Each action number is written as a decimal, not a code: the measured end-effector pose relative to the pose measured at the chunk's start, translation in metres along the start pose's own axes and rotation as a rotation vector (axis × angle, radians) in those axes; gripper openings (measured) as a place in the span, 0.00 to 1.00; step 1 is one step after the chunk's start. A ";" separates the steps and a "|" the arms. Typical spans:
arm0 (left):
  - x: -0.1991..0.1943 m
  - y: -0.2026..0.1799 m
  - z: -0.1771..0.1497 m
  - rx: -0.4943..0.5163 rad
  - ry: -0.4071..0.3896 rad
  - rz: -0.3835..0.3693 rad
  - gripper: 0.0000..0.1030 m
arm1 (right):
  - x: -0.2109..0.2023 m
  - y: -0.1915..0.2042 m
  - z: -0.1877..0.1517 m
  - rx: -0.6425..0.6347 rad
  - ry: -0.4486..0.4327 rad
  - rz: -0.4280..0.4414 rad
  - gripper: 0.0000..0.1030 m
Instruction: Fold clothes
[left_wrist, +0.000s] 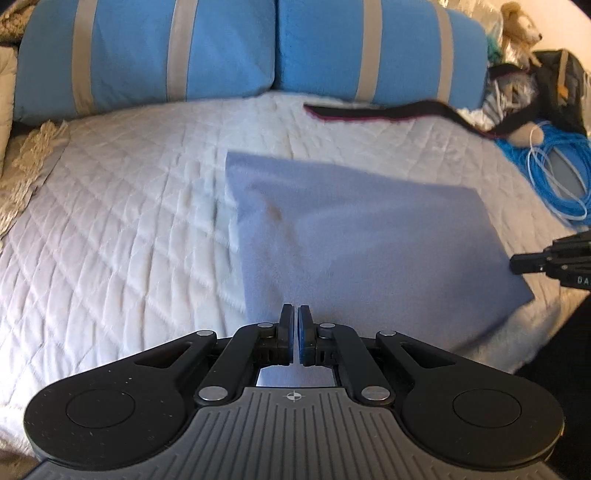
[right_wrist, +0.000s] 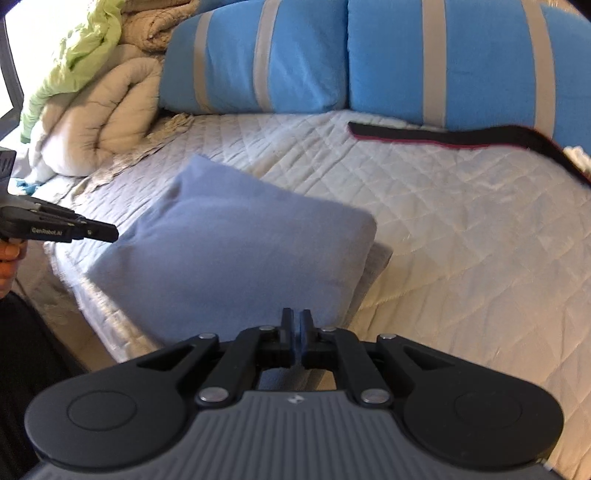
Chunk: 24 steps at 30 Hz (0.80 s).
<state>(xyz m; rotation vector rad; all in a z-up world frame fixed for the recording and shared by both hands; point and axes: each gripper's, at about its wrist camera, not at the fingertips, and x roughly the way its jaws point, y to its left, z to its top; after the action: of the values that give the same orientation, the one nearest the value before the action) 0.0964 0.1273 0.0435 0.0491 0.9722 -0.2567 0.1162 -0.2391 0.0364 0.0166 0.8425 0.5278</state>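
Cloth (left_wrist: 369, 240), blue-grey, lies folded on the bed (left_wrist: 110, 221) near its front edge, lifted toward 12 o'clock. Left gripper (left_wrist: 298, 314) and right gripper (right_wrist: 296, 317), fingers clenched, each pinch its near edge, apparently mid-fold.

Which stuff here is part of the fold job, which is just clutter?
Job: blue cloth, left gripper, right gripper.

Clutter: striped pillows, black strap, blue cable, beige comforter, green blanket, stuffed toy.

cloth (left_wrist: 354, 236) on quilt (left_wrist: 122, 206) near front edge | pillows (left_wrist: 258, 48) behind | strap (left_wrist: 388, 110) between
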 end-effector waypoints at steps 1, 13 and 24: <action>-0.001 0.000 -0.002 0.001 0.021 -0.001 0.02 | -0.001 0.000 -0.001 0.006 0.007 0.017 0.04; 0.032 -0.001 -0.017 -0.002 0.180 -0.013 0.02 | 0.016 0.020 -0.012 -0.076 0.113 0.009 0.16; 0.005 0.008 0.018 0.004 -0.139 -0.032 0.03 | 0.006 0.007 0.018 -0.055 -0.062 -0.023 0.05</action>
<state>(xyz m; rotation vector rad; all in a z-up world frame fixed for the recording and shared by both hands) 0.1156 0.1317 0.0484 0.0187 0.8349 -0.2880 0.1293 -0.2266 0.0453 -0.0269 0.7668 0.5256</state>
